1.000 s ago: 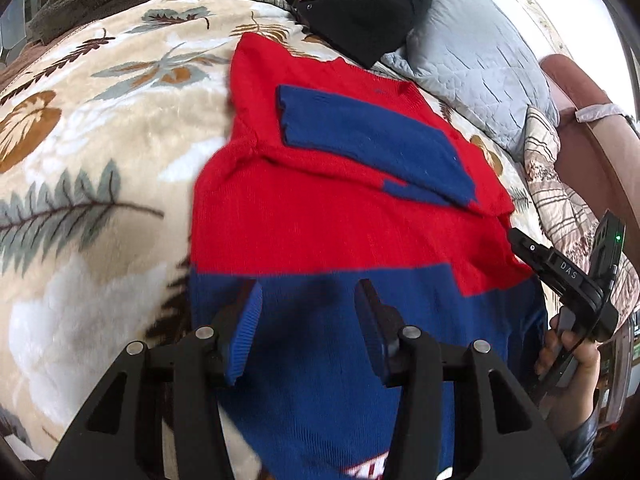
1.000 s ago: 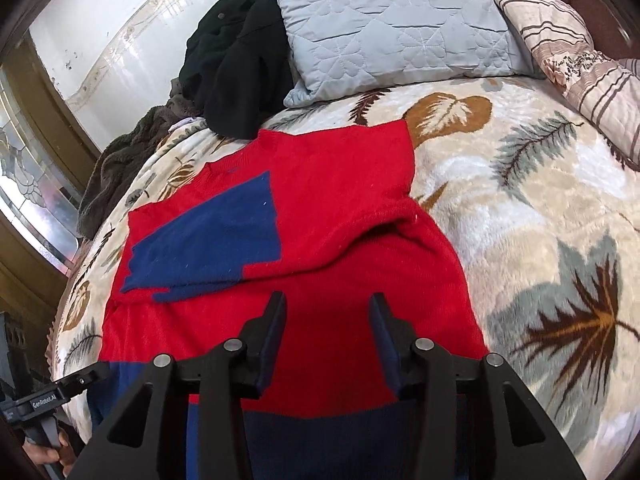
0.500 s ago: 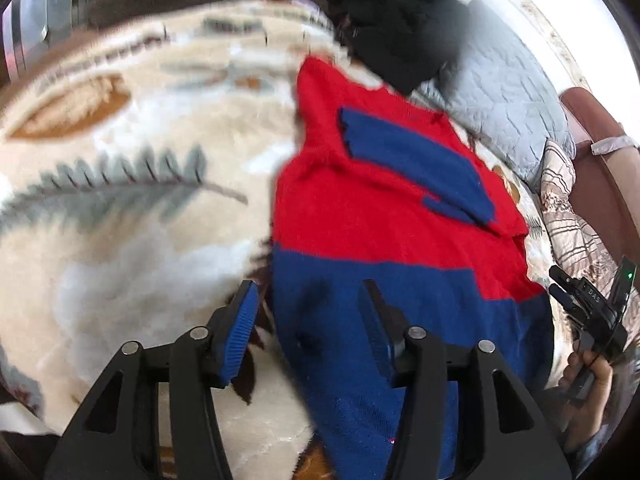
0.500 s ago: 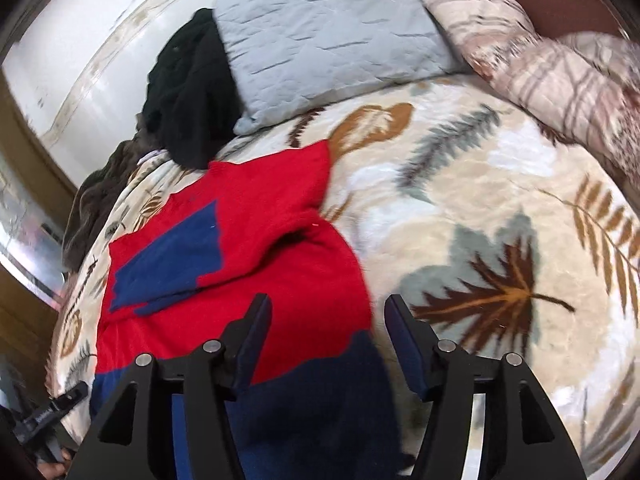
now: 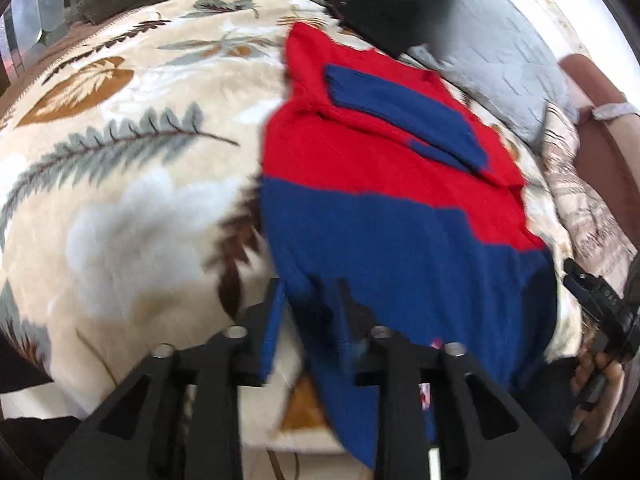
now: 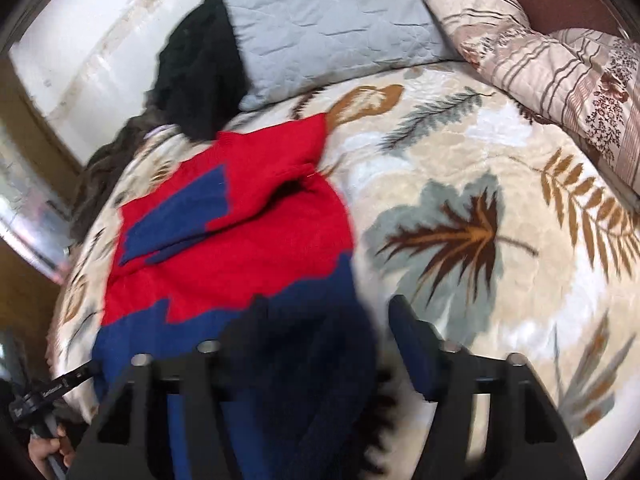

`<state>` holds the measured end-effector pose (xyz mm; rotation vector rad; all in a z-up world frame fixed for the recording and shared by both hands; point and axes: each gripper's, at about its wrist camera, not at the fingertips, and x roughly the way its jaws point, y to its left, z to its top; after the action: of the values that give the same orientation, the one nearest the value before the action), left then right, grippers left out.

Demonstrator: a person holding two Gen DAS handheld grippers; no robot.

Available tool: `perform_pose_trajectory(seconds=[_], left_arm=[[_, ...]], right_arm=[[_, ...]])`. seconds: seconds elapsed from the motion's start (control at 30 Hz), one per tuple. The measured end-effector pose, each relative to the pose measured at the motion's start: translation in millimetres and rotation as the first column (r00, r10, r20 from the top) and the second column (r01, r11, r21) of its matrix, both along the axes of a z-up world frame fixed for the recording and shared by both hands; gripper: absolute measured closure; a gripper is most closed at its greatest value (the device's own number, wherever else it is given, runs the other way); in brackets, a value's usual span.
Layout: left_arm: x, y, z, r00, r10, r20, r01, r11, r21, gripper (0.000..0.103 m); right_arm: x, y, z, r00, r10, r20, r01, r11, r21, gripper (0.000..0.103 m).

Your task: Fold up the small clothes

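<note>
sweater [image 6: 240, 240] flat on blanket [image 6: 460, 160] | right tongs [image 6: 324, 320] agape, opening

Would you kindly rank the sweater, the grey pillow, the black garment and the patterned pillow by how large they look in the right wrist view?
1. Sweater
2. Grey pillow
3. Patterned pillow, cut off by the frame edge, so unsure against the grey pillow
4. Black garment

Sweater [image 5: 384, 184] flat on blanket [image 5: 132, 184]; pillow [image 5: 504, 64] behind, dark clothes [image 5: 384, 0] beside.
</note>
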<state>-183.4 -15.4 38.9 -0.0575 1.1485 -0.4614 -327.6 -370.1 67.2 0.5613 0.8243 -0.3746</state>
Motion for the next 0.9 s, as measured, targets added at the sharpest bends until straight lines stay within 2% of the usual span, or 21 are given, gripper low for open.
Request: perform_pose_trajectory(seconds=[0.03, 0.13, 0.27, 0.37, 0.53, 0.73, 0.9], left_arm=[[-9, -1, 2, 1.000, -0.011, -0.007, 0.011, 1.000, -0.008, 0.063], [-29, -13, 8, 0.998, -0.055, -0.013, 0.055, 0.998, -0.013, 0.062], [-55, -34, 9, 0.991, -0.131, 0.000, 0.131, 0.991, 0.037, 0.062], [-64, -43, 8, 0.987, -0.157, 0.019, 0.155, 0.985, 0.075, 0.062], [-64, -46, -2, 0.988, -0.155, 0.014, 0.152, 0.981, 0.117, 0.062], [-66, -39, -15, 0.991, -0.132, -0.010, 0.132, 0.979, 0.154, 0.062], [-65, -27, -22, 0.993, -0.110, -0.046, 0.116, 0.982, 0.150, 0.060]], right_arm=[[-3, 8, 2, 1.000, 0.015, 0.006, -0.015, 1.000, 0.004, 0.038], [-14, 34, 5, 0.998, 0.065, 0.017, -0.065, 0.998, 0.016, 0.038], [-25, 54, 5, 0.995, 0.103, 0.006, -0.103, 0.994, 0.025, 0.038], [-36, 68, 3, 0.993, 0.117, -0.024, -0.117, 0.993, 0.007, 0.038], [-46, 74, -9, 0.992, 0.102, -0.078, -0.103, 0.995, -0.001, 0.038], [-46, 73, -34, 0.990, 0.087, -0.111, -0.081, 0.995, 0.054, 0.043], [-40, 70, -47, 0.987, 0.083, -0.135, -0.075, 0.995, 0.061, 0.055]])
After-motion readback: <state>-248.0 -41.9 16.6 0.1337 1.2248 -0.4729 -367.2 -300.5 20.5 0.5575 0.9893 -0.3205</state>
